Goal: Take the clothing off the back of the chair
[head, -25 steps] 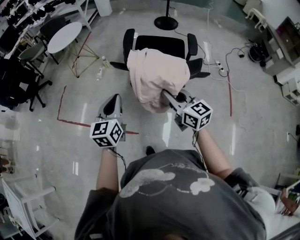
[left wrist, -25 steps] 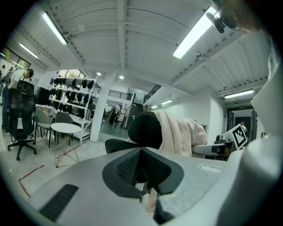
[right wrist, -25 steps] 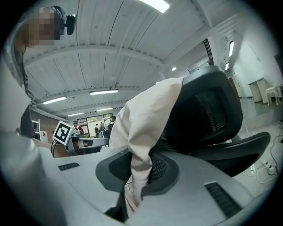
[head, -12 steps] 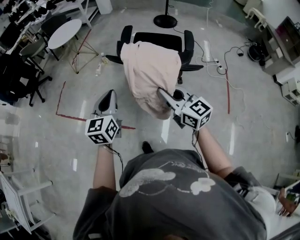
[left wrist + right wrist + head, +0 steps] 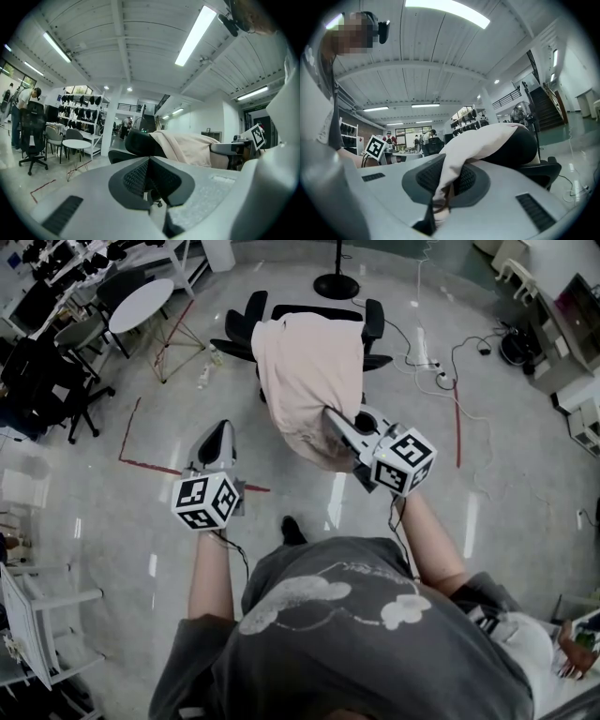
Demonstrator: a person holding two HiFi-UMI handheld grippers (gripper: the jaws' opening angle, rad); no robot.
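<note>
Your right claw is clamped on the garment. In the right gripper view, a fold of the pale cloth is pinched between the pads. Your left claw is closed on nothing. It sits to the lower left of the garment, apart from it, and its own view shows the pads meeting with only the chair and cloth beyond.

The garment is draped over the back of the chair at the top centre of the head view. Its long axis runs from the chair back down the frame to your right claw, which grips the near, lower end. The cloth therefore lies up-frame from that claw, with its far end resting over the chair back.

The coming move, as I judge it, turns on that line. Draw toward the bottom of the frame and upward, so the cloth rides over the top edge rather than dragging sideways against the armrests. Only 1 claw is engaged. The left is nearer the garment's left edge if you need a second hold.
</note>
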